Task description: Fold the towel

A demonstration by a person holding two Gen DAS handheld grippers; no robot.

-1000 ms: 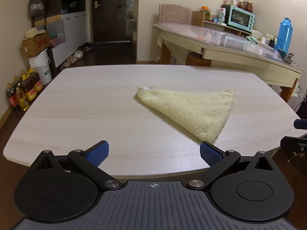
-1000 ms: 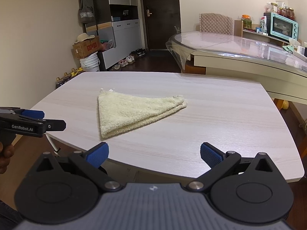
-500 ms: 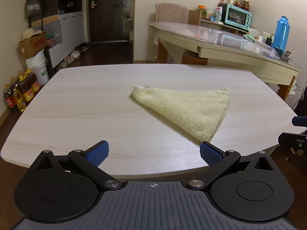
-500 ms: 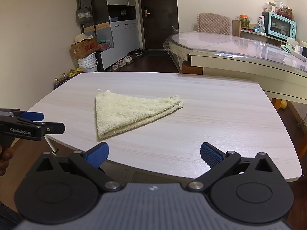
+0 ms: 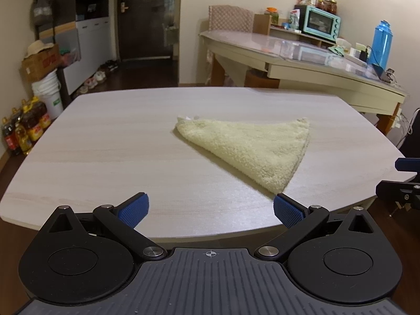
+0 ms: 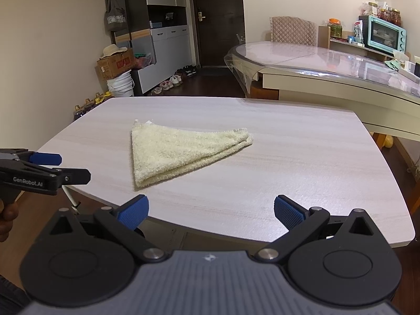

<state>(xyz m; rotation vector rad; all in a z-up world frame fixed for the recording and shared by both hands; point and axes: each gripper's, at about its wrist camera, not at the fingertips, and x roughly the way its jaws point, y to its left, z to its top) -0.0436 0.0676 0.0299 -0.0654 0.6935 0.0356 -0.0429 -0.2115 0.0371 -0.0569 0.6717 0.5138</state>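
Observation:
A cream towel (image 5: 252, 147) lies folded into a triangle on the pale wooden table (image 5: 105, 141); it also shows in the right wrist view (image 6: 178, 152). My left gripper (image 5: 210, 210) is open and empty at the table's near edge, short of the towel's near tip. My right gripper (image 6: 210, 211) is open and empty at the near edge, to the right of the towel. The left gripper also shows in the right wrist view (image 6: 57, 168) at the far left, off the table's edge.
A second long table (image 5: 302, 57) with a teal oven (image 5: 321, 23) and a blue flask (image 5: 382, 44) stands behind. Oil bottles (image 5: 23, 128), a white bucket (image 5: 48, 94) and a cardboard box (image 5: 39, 61) stand on the floor at the left.
Both views have shifted slightly, so the towel sits a little differently in frame. The towel lies still and both grippers stay open.

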